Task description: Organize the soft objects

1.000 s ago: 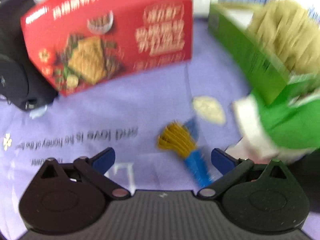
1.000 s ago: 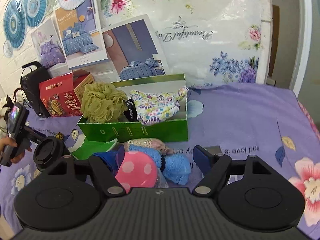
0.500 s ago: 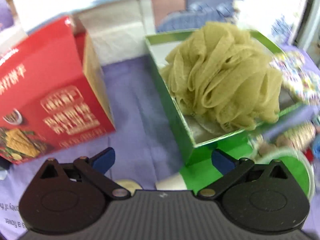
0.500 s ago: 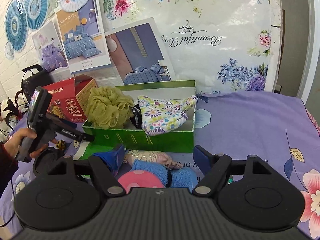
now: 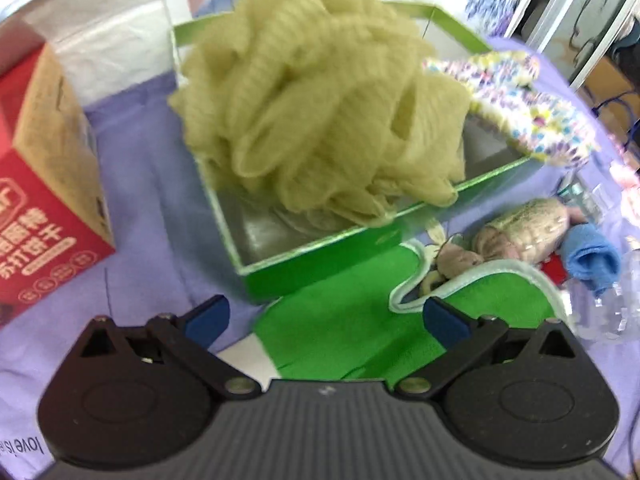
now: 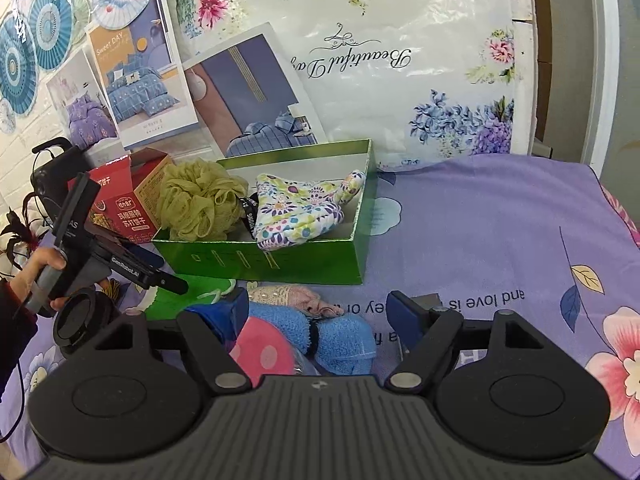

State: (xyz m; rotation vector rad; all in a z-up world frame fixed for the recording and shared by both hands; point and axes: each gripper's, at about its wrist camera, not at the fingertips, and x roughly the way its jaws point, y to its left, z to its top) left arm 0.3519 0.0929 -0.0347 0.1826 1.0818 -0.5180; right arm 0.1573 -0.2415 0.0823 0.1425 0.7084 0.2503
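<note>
Left gripper (image 5: 326, 320) wide, empty, directly over green mitt (image 5: 348, 320) at box (image 5: 320, 272) front edge; right gripper (image 6: 316, 312) wide, over blue towel (image 6: 340, 336).

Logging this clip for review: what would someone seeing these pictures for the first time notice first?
Probably the shiny green cardboard box in the middle of the purple bedspread, with a puffy olive mesh bath sponge at its left end and a flowered fabric mitt beside it. Then the heap before it: green mitt, blue fleece cloth, pink spotted ball.
</note>
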